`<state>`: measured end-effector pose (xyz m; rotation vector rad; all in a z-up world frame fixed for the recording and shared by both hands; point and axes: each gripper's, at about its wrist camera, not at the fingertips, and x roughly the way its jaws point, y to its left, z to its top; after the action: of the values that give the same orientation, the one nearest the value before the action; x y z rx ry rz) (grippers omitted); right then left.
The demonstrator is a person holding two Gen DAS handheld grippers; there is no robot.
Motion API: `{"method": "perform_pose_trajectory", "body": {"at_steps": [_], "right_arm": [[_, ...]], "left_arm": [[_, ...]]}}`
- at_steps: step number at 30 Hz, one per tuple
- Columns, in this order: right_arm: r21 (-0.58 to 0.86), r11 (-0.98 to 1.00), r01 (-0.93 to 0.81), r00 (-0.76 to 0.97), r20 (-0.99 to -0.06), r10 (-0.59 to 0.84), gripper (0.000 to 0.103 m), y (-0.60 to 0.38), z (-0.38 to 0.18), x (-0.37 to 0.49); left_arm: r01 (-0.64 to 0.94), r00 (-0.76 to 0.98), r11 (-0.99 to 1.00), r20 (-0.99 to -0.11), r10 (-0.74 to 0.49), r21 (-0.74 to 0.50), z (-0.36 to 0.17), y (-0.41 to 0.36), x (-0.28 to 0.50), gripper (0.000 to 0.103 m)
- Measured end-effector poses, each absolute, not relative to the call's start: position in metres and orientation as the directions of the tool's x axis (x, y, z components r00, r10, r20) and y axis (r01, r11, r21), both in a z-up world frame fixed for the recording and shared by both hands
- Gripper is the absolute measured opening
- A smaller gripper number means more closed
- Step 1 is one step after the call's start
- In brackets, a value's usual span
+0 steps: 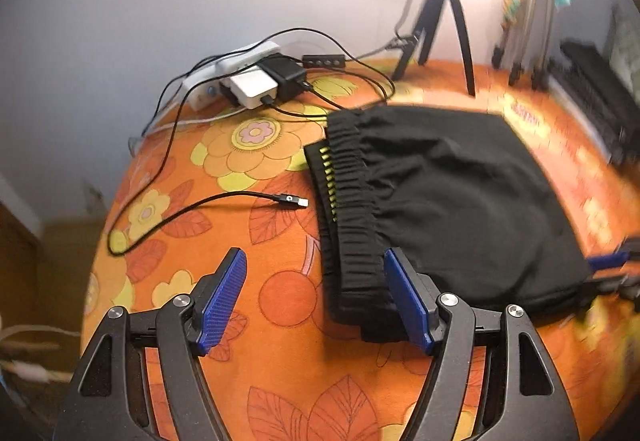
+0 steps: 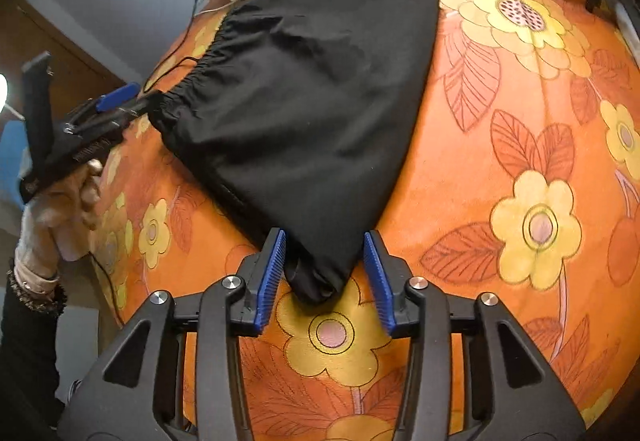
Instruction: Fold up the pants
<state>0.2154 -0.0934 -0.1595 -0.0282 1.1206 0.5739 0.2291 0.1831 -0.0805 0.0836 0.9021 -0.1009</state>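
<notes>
Black gathered-waist cloth pants [image 2: 304, 109] lie folded on my orange flowered tablecloth [image 2: 520, 161]. My right gripper [image 2: 325, 277] gapes, pads clear of the bunched corner btwn them, prob. set down. Left gripper [image 1: 316, 301] spread wide at the waistband, w/o grip.

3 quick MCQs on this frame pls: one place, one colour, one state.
1. Where does the loose cable plug lie?
A. on the pants
B. on the cloth beside the waistband
C. in the left gripper

2. What colour are the pants?
A. black
B. orange
C. blue

3. How does the right gripper stand?
A. clamped on the tripod
B. open, a pants corner between its pads
C. shut, empty

Key: 1 B, plug rests on the floral cloth left of the waistband; 2 A, dark fabric throughout; 3 B, gaps show beside the corner.
</notes>
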Motion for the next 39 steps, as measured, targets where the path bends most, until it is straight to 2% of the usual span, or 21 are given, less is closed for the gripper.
{"method": "perform_pose_trajectory", "body": {"at_steps": [6,13,16,20,28,32,36,39], "right_arm": [[0.352,0.864,-0.359,0.301,-0.833,0.465,0.046,-0.105,-0.163,0.220],[0.303,0.871,-0.388,0.343,-0.830,0.441,0.050,-0.094,-0.165,0.214],[0.291,0.866,-0.407,0.345,-0.829,0.441,0.051,-0.089,-0.165,0.213],[0.266,0.863,-0.429,0.354,-0.830,0.431,0.047,-0.087,-0.165,0.211],[0.341,0.873,-0.348,0.359,-0.812,0.460,0.047,-0.103,-0.165,0.218],[0.309,0.880,-0.360,0.370,-0.819,0.439,0.052,-0.096,-0.164,0.214],[0.297,0.878,-0.374,0.374,-0.819,0.436,0.055,-0.091,-0.164,0.211],[0.296,0.866,-0.402,0.357,-0.821,0.446,0.056,-0.086,-0.165,0.210]], "left_arm": [[0.061,0.600,0.975,-0.773,-0.207,-0.213,-0.065,0.206,0.267,0.071],[-0.011,0.539,0.917,-0.774,-0.331,-0.400,-0.091,0.203,0.328,0.071],[-0.036,0.513,0.925,-0.801,-0.307,-0.378,-0.105,0.198,0.344,0.071],[-0.021,0.497,0.957,-0.833,-0.242,-0.290,-0.115,0.189,0.355,0.071],[-0.002,0.473,0.973,-0.857,-0.204,-0.233,-0.126,0.176,0.367,0.072],[-0.018,0.460,0.976,-0.869,-0.184,-0.216,-0.128,0.176,0.371,0.072],[-0.019,0.441,0.964,-0.868,-0.230,-0.265,-0.127,0.180,0.374,0.072],[-0.004,0.452,0.970,-0.866,-0.215,-0.243,-0.128,0.176,0.373,0.072]]}}
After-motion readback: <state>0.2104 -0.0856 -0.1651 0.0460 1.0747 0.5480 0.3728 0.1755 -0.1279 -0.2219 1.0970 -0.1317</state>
